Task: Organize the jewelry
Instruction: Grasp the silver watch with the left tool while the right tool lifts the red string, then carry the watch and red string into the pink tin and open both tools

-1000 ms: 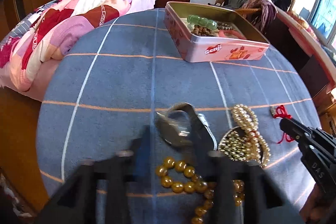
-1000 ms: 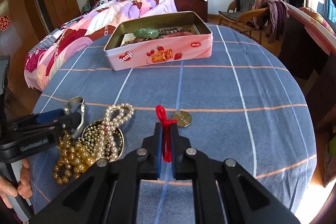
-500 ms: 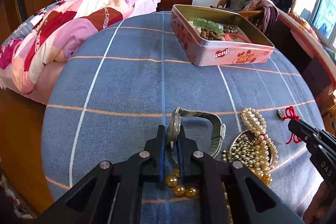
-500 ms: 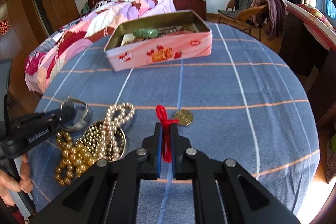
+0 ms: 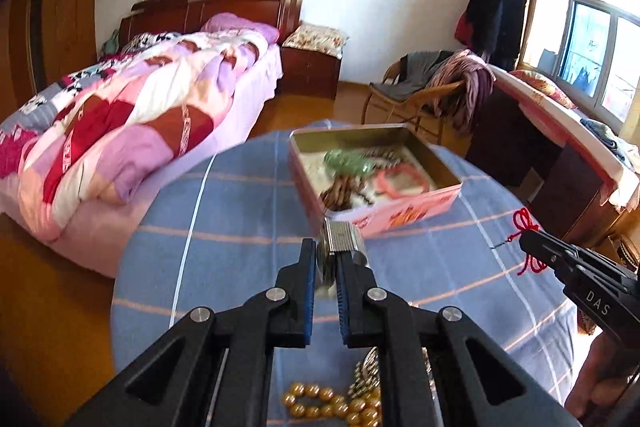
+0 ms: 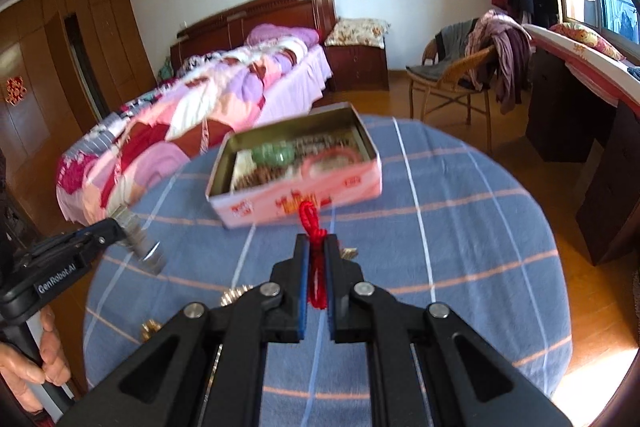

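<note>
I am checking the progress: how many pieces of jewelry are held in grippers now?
2. The left gripper is shut on the metal watch; the right gripper is shut on the red cord charm. Both are raised before the pink tin.

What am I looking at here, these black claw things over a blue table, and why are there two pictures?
No robot arm here: a person holds a hand-operated two-finger clamp in each hand, and each clamp carries a wide-angle camera looking along its fingers. So each picture comes from one clamp. In the left one's view, the left gripper is shut on a silver wristwatch. In the right one's view, the right gripper pinches a red cord with a brass charm hanging behind it. Each clamp also shows at the edge of the other's picture. Below them is a round table under a blue checked cloth, bearing an open pink tin with bracelets inside and golden bead strings near the front edge. Fast movement blurs the pictures.
</note>
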The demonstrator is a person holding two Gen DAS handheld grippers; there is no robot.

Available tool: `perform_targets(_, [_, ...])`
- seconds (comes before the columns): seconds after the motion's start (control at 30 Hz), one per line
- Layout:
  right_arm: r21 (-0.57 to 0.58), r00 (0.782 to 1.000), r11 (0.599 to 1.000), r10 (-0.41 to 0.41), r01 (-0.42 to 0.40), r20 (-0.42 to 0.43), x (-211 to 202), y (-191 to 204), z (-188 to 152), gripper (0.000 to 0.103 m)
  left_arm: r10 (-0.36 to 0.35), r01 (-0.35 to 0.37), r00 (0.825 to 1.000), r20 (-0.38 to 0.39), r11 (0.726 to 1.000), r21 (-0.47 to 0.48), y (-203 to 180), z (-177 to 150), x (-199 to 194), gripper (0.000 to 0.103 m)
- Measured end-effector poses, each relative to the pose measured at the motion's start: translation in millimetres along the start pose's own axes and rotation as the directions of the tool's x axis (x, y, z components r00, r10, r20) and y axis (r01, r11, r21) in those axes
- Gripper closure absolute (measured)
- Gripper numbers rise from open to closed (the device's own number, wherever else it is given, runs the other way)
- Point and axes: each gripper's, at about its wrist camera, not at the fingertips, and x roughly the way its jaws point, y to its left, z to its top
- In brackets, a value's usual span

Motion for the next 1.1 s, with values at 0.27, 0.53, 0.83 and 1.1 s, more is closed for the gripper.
perform_targets(0.27, [-0.001,0.998,1.000,0.002,-0.002,0.070,3.9,0.3,30.0,0.093,-0.049,0.046,0.997,0.066,0.998,0.042,-16.8,34.5,2.9,0.097])
perform_targets(0.53, [0.000,0.999,1.000,-0.008,0.008,0.047,19.2,-4.8,26.0,0.093,-0.013,0.023,0.993,-0.119,0.996,0.081,-4.0,20.4,47.0,0.085])
perform_targets(0.83, [0.022,1.000,1.000,0.006,-0.006,-0.026,34.8,-12.3,9.8,0.093,0.021,0.026,0.971,-0.237,0.981,0.190,-32.4,-18.9,95.0,0.031])
perform_targets(1.1, [0.036,0.999,0.999,0.003,-0.002,-0.032,34.3,-16.5,10.7,0.093,0.014,0.031,0.965,-0.263,0.986,0.165,-28.1,-28.0,109.0,0.073])
